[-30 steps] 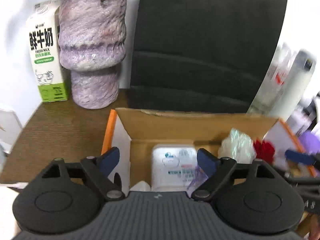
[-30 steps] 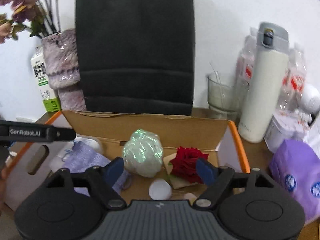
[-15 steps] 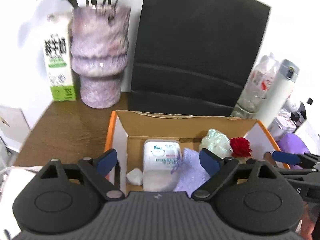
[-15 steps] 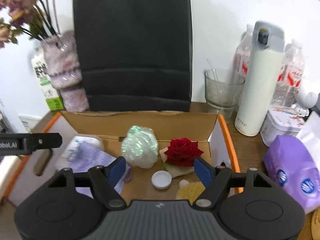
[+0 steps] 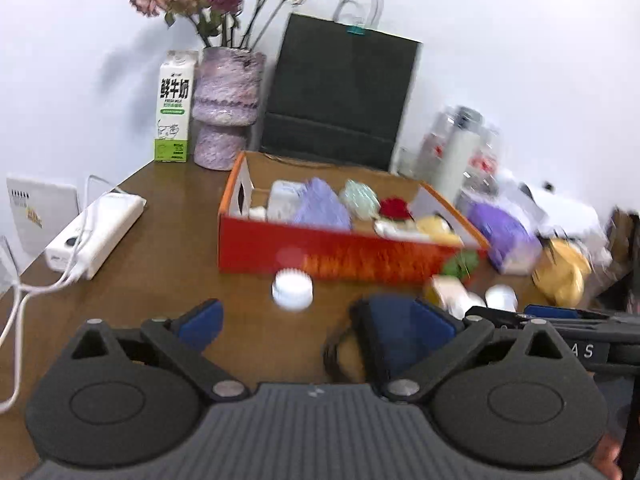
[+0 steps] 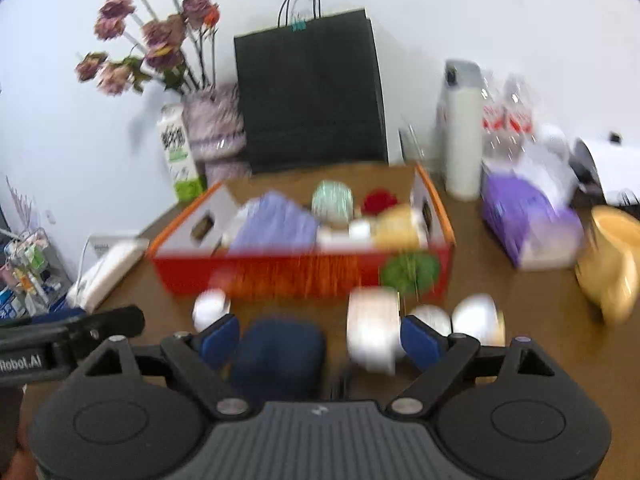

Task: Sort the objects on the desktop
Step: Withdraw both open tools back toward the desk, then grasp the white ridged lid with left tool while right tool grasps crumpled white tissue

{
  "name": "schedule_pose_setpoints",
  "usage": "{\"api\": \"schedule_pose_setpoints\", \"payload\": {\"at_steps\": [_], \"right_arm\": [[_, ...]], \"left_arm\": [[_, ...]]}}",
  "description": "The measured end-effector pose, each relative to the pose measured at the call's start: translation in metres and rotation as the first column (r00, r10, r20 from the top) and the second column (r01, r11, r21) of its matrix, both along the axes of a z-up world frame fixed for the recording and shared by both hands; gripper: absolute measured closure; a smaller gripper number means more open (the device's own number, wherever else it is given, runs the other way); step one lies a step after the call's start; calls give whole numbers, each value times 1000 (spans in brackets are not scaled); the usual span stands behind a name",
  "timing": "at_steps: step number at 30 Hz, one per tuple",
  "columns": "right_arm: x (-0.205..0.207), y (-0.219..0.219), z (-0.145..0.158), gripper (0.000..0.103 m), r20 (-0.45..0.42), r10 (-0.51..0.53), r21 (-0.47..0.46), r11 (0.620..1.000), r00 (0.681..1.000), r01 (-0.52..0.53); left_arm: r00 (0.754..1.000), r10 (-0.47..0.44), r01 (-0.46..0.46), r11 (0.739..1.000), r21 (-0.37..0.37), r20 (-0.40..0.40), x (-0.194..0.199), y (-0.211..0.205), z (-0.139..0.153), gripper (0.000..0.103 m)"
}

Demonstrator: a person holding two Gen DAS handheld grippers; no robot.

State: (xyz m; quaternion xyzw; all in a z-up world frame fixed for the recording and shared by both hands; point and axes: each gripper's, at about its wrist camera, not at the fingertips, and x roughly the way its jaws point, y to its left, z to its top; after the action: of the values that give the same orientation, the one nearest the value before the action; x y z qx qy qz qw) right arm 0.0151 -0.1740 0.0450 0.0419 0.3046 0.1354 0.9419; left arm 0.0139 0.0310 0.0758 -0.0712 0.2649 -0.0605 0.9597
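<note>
While both tools hang over the brown worktop [image 5: 168, 240], the left tool [image 5: 308, 320] and right tool [image 6: 320, 336] are opening wide and hold nothing. Behind them, the orange box [image 5: 340, 256] is full of small things, with a white cap [image 5: 292, 289] just before it.

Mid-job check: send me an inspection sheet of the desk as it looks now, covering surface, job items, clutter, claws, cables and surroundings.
Surface: brown wooden desk, crowded on the right.
Job's things: orange box holds a purple pack, a red rose and more; white cap, dark blue case and white jars lie in front of it.
Clutter: milk carton, vase, black bag, white flask, tissue pack.
Claws: left claw and right claw opening, gripping nothing.
Cables: white cable from power strip.
Surroundings: white wall.
</note>
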Motion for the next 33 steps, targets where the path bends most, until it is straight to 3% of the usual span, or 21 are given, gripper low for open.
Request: {"api": "schedule_pose_setpoints", "payload": {"at_steps": [6,9,12,15,21,33], "right_arm": [[-74,-10,-30,15,-23,-24,5,1000,999,24],[-99,-6,-41,14,4,-23,-37,999,1000,24],[-111,-1,-48,14,36,13,-67,998,999,-11],[-115,-2,-48,13,62,4,-78,997,998,1],[-111,-9,-50,12,37,-33,-23,999,999,34],[-108,-11,-51,12,36,-21,-16,1000,999,22]], "left_arm": [[1000,-13,11,997,82,26,-63,-10,-37,0],[1000,4,-4,998,65,13,-79,-14,-52,1],[997,16,-22,996,85,73,-85,-16,-50,0],[1000,4,-5,996,93,4,-74,-19,-54,0],[999,3,-5,997,74,37,-82,-17,-56,0],[999,-24,25,998,54,-29,-73,-17,-57,0]]}}
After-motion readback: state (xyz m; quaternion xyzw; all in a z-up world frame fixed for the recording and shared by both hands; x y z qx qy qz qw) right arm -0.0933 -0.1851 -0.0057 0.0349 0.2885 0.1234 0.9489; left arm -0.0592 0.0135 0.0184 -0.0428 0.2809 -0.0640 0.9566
